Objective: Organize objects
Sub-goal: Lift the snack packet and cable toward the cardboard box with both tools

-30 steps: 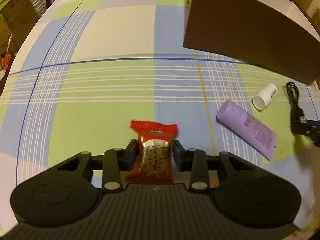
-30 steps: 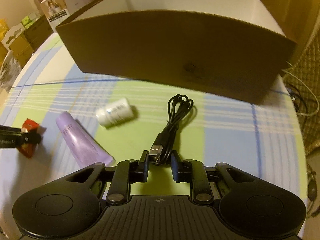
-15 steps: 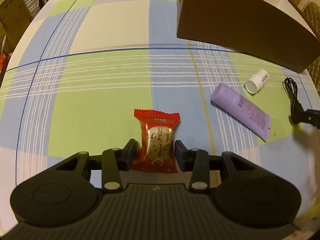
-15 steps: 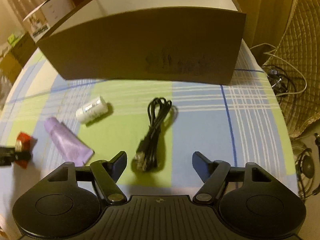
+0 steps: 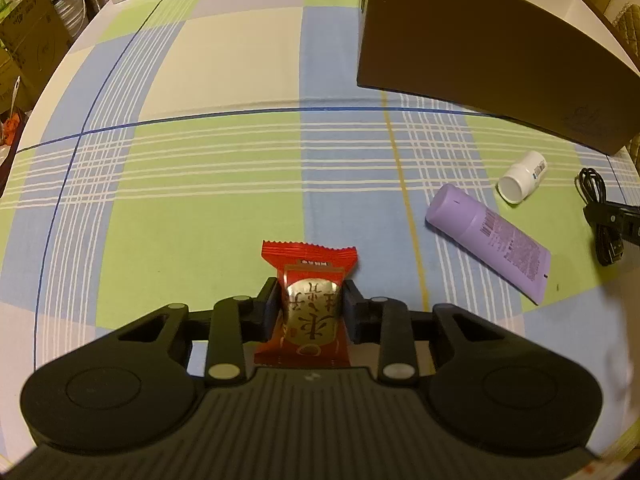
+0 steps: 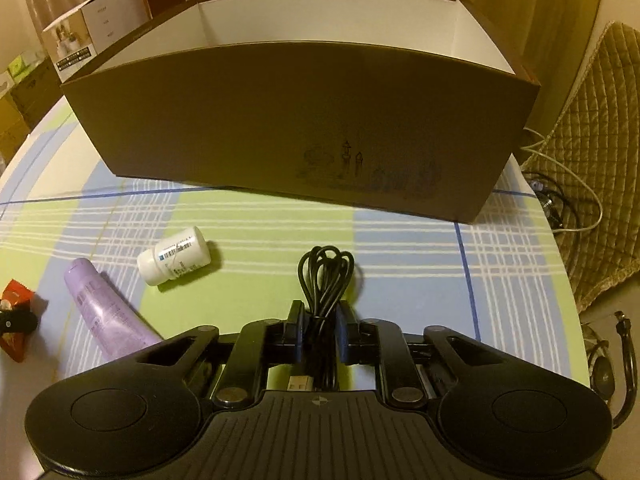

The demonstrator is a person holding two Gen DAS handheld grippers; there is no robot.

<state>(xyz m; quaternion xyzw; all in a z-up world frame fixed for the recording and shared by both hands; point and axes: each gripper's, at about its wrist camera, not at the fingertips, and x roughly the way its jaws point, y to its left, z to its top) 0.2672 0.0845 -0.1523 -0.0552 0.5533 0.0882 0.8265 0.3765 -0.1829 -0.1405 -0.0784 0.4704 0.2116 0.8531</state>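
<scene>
Table (image 5: 208, 184), checked cloth, runs ahead of both sets of fingers. Brown box (image 6: 304, 120), open-topped with white inside, stands beyond the right fingers; from the left it sits ahead and to the right. Purple tube (image 5: 490, 236) lies flat, right of the left fingers and left of the right ones. White bottle (image 6: 174, 256) lies on its side just beyond the tube, apart from it. Left gripper (image 5: 311, 308) has just closed, its fingers pinching a red snack packet (image 5: 310, 300). Right gripper (image 6: 320, 330) has just closed, pinching the coiled black cable (image 6: 326, 280); the loop pokes out ahead and the USB plug trails behind the fingers.
</scene>
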